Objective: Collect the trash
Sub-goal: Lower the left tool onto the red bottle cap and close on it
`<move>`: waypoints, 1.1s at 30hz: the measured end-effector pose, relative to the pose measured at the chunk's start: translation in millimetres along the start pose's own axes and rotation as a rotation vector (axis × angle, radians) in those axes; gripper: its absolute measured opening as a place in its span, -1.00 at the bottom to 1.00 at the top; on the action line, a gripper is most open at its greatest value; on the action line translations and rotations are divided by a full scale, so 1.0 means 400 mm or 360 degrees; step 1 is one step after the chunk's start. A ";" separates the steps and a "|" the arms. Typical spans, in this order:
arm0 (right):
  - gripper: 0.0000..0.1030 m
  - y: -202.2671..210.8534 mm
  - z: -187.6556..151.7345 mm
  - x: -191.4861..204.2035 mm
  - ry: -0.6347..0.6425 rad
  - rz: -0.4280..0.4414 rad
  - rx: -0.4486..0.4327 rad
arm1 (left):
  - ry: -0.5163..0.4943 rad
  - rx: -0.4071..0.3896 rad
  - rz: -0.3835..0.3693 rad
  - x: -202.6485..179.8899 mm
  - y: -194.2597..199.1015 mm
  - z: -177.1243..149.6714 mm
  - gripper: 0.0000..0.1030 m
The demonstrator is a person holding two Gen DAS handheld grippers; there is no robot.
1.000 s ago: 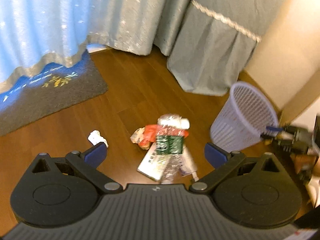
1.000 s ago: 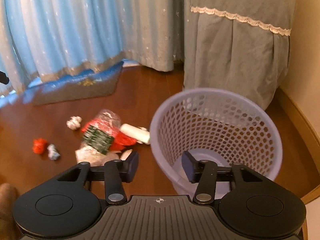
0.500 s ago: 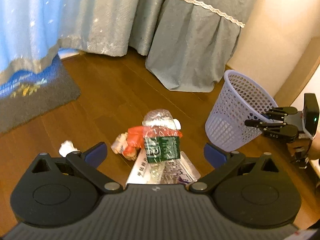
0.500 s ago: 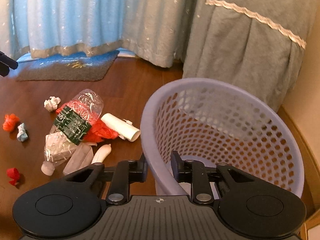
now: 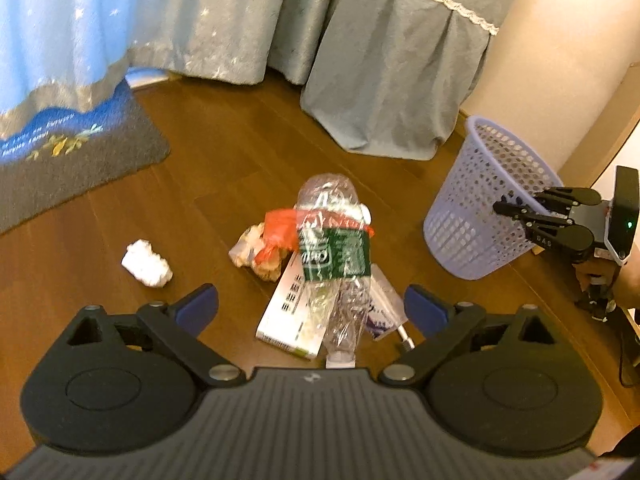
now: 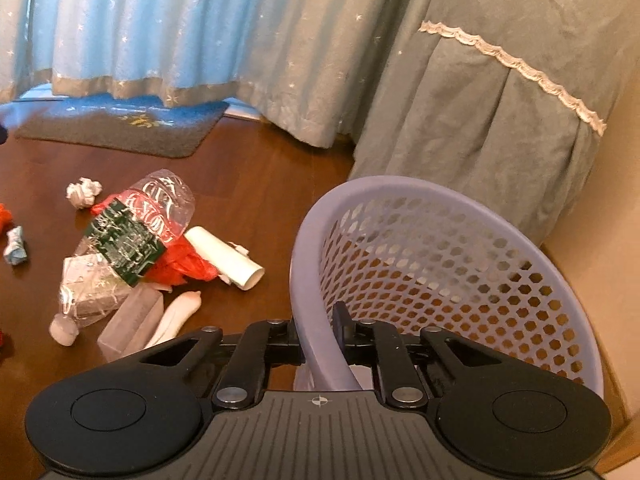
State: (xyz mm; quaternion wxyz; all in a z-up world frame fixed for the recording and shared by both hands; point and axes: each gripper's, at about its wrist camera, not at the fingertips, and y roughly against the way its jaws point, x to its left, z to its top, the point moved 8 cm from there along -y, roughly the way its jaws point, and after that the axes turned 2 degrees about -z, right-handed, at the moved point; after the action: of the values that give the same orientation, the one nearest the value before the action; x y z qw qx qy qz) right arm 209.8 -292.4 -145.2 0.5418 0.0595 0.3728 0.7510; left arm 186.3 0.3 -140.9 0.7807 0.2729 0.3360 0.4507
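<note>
Far left on the wooden floor: a grey and blue doormat under pale blue curtains. Next, a crumpled white paper ball, lying apart from the main heap. Seen from the right wrist view, further scraps at the left edge: a red wad and a small bluish-white crumple.

Left gripper held wide open above the floor, blue pads well apart, nothing between them, aimed at the trash pile.

In the middle, the pile itself: a crushed clear plastic bottle with a green label and white cap, lying on its side across a flat white carton. Touching it on the left, a red plastic wrapper and a crinkled beige wrapper. Beside the bottle in the right wrist view, a white paper tube and a whitish elongated scrap.

To the right, a lavender mesh wastebasket, tilted, no trash visible inside, standing near a grey-green skirted cover with lace trim and a cream wall.

Right gripper closing on the basket's near rim, one finger outside, one inside, pads pressing the wall.
</note>
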 end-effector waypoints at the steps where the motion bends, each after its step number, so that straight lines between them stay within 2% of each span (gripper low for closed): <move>1: -0.82 0.002 -0.002 0.009 0.0040 -0.0038 0.0003 | -0.0003 0.0007 0.0005 0.006 0.001 -0.008 0.88; 6: -0.89 0.013 -0.018 0.043 0.0314 -0.0199 0.0054 | 0.0026 0.0032 0.0045 0.046 0.006 -0.057 0.82; 10: -0.84 0.013 -0.035 0.036 0.0534 -0.0345 0.0133 | 0.0010 0.0088 0.0040 0.056 0.003 -0.116 0.73; 12: -0.82 0.006 -0.051 0.059 0.0770 -0.0433 0.0158 | -0.0020 0.0123 0.0020 0.051 0.000 -0.150 0.71; 15: -0.84 -0.023 -0.104 0.135 0.1044 -0.0462 0.0244 | -0.0048 0.0167 -0.0003 0.047 -0.009 -0.192 0.68; 17: -0.87 -0.038 -0.139 0.189 0.1150 -0.0445 0.0250 | -0.0063 0.0176 -0.0023 0.041 -0.012 -0.210 0.67; 21: -0.94 -0.061 -0.190 0.265 0.1140 -0.0425 0.0211 | -0.0087 0.0164 -0.0046 0.037 -0.014 -0.230 0.65; 25: -0.99 -0.082 -0.215 0.310 0.1041 -0.0437 0.0153 | -0.0064 0.0174 -0.0060 0.042 -0.029 -0.249 0.60; 29: -0.99 -0.090 -0.213 0.322 0.0809 -0.0451 0.0097 | -0.0096 0.0192 -0.0045 0.043 -0.046 -0.276 0.59; 33: -0.97 -0.081 -0.195 0.317 0.0634 -0.0475 0.0050 | -0.0138 0.0229 -0.0035 0.040 -0.064 -0.311 0.41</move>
State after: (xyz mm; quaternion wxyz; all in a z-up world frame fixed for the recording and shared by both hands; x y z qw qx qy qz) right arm 144.8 -218.0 -261.0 0.5617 -0.1369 0.4885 0.6536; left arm 109.8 18.5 -241.9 0.7778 0.3437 0.3364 0.4046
